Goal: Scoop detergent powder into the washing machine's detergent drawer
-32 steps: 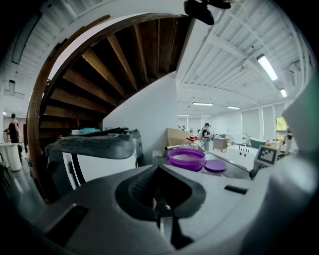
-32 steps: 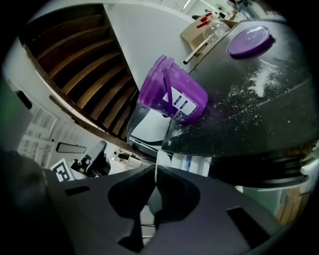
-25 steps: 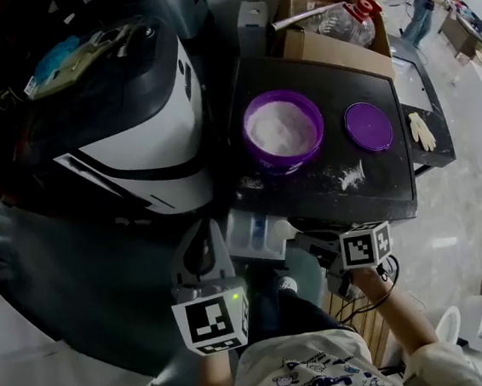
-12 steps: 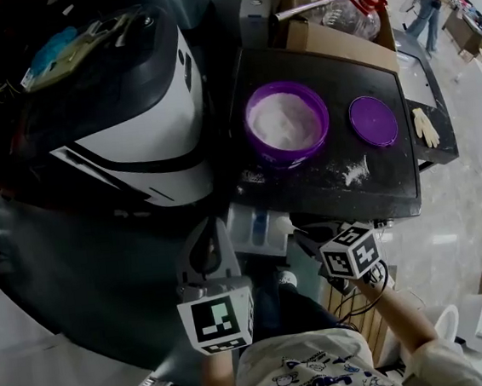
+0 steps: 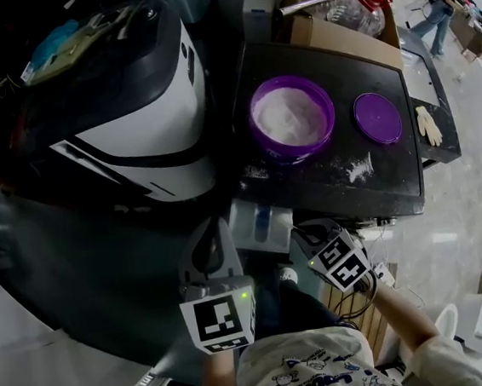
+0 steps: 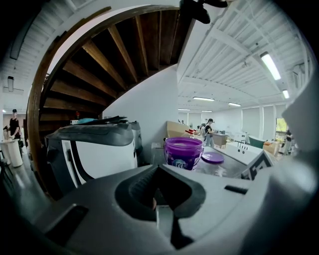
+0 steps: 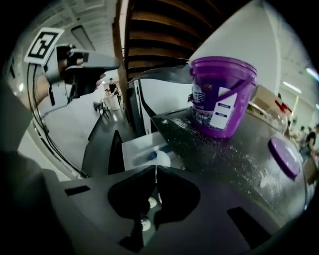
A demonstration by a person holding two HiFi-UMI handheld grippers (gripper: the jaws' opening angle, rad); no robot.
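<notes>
We see the tub (image 5: pixel 292 153) on the counter (image 5: pixel 378 190) at upper centre, its lid (image 5: pixel 378 118) to the right, the washing machine (image 5: pixel 144 129) at left, the drawer (image 5: pixel 246 222) below.

Head view: looks steeply down from well above on the black powder-dusted tabletop (image 5: pixel 377 184). Left gripper view: sits low, faces level past the white black-topped washing machine (image 6: pixel 99 154) toward the far round purple plastic tub (image 6: pixel 183 153). Right gripper view: sits low at the near table edge, close to that tub. Share tub and flat purple lid (image 7: pixel 284 157).
</notes>
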